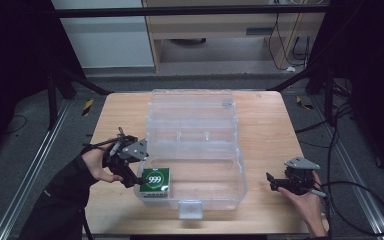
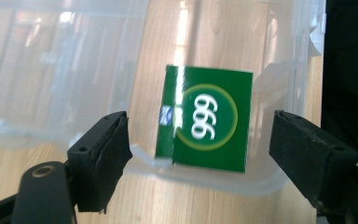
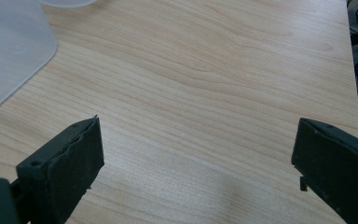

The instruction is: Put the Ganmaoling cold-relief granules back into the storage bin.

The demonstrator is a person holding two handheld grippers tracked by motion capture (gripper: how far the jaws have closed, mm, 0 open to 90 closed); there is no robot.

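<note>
Green and square, the small cardboard packet [image 1: 155,180] printed with white digits in a yellow ring lies flat in the near left corner of the clear plastic organiser box [image 1: 215,195], whose lid is folded open toward the far side of the pale wooden table [image 1: 270,125]. Your left gripper [image 1: 139,183] sits at the box's left wall, its tips right by the packet's left edge. In the left gripper view the packet [image 2: 205,119] lies beyond the two black jaws, seen through the box's clear rim [image 2: 205,175]; the jaws stand apart with neither pad on it, so that gripper [image 2: 198,149] is open and holds nothing. Your left hand [image 1: 97,165] grasps the gripper from the table's left edge.

Your right gripper [image 1: 270,182] rests low over bare wood to the right of the box, well apart from the packet. In the right gripper view its jaws are spread wide over the table [image 3: 205,93] with nothing between them, and a corner of the clear box [image 3: 9,51] shows at the upper left.
</note>
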